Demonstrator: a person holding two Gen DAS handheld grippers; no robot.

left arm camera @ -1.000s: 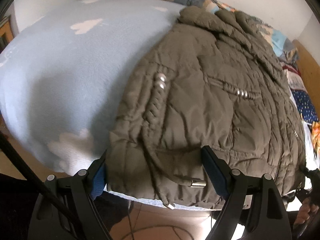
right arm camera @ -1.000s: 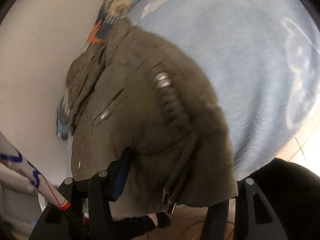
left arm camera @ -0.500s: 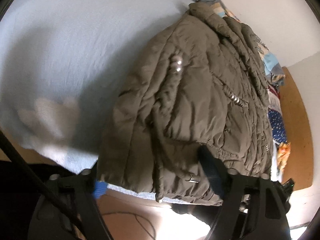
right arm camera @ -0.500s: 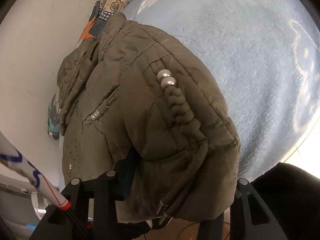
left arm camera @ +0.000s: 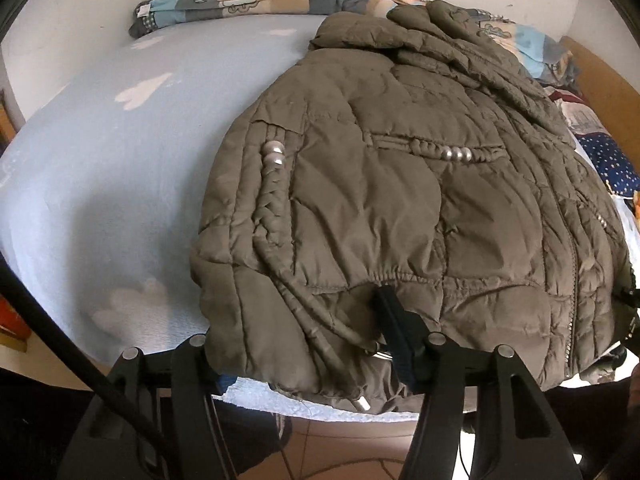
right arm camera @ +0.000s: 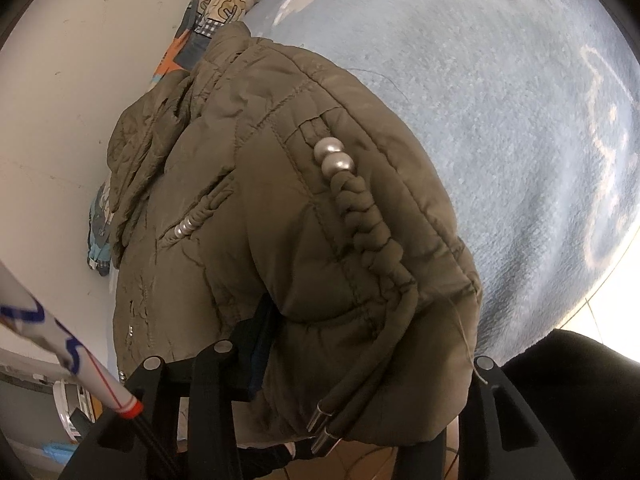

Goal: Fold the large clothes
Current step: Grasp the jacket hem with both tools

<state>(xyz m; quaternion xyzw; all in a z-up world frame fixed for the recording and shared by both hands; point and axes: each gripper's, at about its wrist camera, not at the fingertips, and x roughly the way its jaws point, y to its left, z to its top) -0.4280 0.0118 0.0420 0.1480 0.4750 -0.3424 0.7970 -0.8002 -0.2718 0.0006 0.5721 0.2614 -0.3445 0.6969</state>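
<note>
Left wrist view, nearest first: my left tool (left arm camera: 304, 344) has its two black fingers on either side of the near hem of an olive-brown quilted jacket (left arm camera: 400, 208). Its jaws have just been closing, with the hem bunched between them; the right finger (left arm camera: 394, 332) presses into the fabric, and the left one is mostly hidden under the hem, so I read this as a pinch on the jacket. A drawstring (left arm camera: 320, 320) with metal tips hangs over the bed edge just beside that finger. Compared with a second ago, the jaws stand narrower and more hem is gathered between them.

Right wrist view: my right tool (right arm camera: 360, 368) straddles another part of the same hem. The left finger (right arm camera: 256, 344) is sunk into the padding, the right one is covered by cloth, and the jaws have just been opening slightly after closing, with the jacket gripped between them. Two metal-tipped cords (right arm camera: 332, 416) dangle at the front.

Farther out, the jacket lies spread across a pale blue bed (left arm camera: 120, 152) with white cloud shapes, collar toward the far wall. Silver beads (left arm camera: 274, 152) top a braided trim on its side. Beyond the collar, a patterned quilt (left arm camera: 240, 0) lies bunched along the wall. No containers are in view.
</note>
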